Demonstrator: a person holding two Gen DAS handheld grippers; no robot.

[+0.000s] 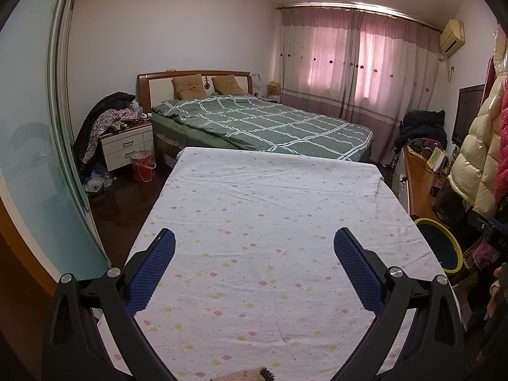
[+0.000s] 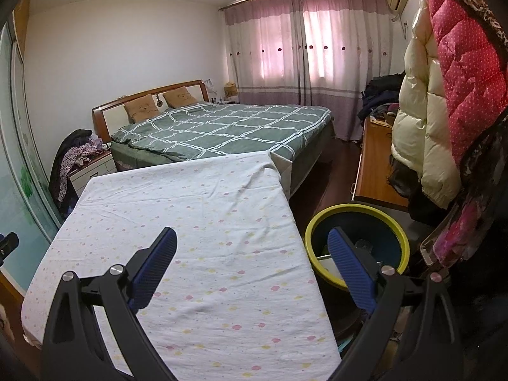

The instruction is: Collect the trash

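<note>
We had the left gripper point(image 1: 254, 247) wide open, empty, over the floral-sheet table point(image 1: 254, 197). Right gripper point(image 2: 252, 247) was also spread wide, empty, its right finger point(image 2: 349, 270) over the yellow-rimmed bin point(image 2: 355, 211) just right of the table. No trash was discernible between fingers.

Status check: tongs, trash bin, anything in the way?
Left tongs open, empty. Right tongs open, empty. Yellow-rimmed bin beside table. Nothing blocking.
</note>
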